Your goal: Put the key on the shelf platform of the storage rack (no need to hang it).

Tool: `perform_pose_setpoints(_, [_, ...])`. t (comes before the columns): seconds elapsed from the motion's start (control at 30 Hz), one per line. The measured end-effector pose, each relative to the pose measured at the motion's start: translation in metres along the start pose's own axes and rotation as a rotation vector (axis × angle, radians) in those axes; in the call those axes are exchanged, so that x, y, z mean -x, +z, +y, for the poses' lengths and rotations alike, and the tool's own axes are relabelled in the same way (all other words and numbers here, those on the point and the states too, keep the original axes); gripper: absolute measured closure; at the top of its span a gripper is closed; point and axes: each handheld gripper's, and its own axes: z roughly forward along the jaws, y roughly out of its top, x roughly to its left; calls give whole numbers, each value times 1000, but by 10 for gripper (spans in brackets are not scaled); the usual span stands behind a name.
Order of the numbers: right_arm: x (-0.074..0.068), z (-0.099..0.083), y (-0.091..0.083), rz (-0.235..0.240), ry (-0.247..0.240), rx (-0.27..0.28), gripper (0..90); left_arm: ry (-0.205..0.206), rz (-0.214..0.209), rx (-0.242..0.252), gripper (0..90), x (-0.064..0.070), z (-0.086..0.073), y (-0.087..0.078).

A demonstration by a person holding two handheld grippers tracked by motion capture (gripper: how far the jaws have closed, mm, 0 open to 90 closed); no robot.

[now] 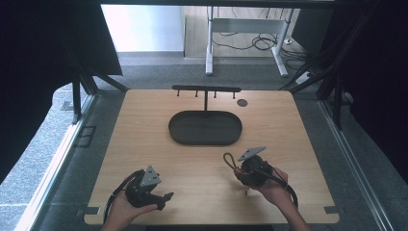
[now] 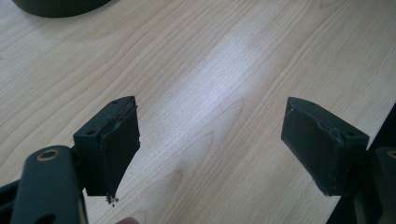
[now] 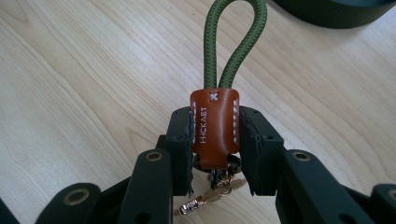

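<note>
Wood desk [image 1: 144, 144] in a dark-curtained bay, grey carpet all round.

Desk is light wood w/ rounded corners, pale sheen of light on the grain. Black curtains [image 1: 43, 43] hang L & R, w/ black frame struts [image 1: 77, 96] at both sides. Grey carpet [image 1: 43, 144] around desk; metal floor rails [image 1: 351, 163] run along both sides. Beyond, a strip of wood floor [image 1: 197, 29] w/ a white-legged table [image 1: 245, 29], cables [image 1: 260, 42] looped under it. Bright pale panel [image 1: 142, 26] at top L, prob. a wall or window – can't tell.

One keychain [image 3: 215, 126], one tray [image 1: 205, 128], perhaps two keys [image 3: 212, 196].
</note>
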Motion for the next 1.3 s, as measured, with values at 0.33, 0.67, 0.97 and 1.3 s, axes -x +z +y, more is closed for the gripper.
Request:
perform_pose_setpoints(0.33, [1,6,-11,-17,-14,10,671,1,0,-1,199,0,0,0])
perform_pose_setpoints(0.67, [2,14,-23,-35,-27,28,671,2,0,-1,199,0,0,0])
perform_pose_setpoints(0.97, [3,18,-27,-41,-30,36,671,1,0,-1,199,0,0,0])
perform_pose_setpoints(1.3, [7,26,-33,-51,-35,51,671,3,-3,-5,199,0,0,1])
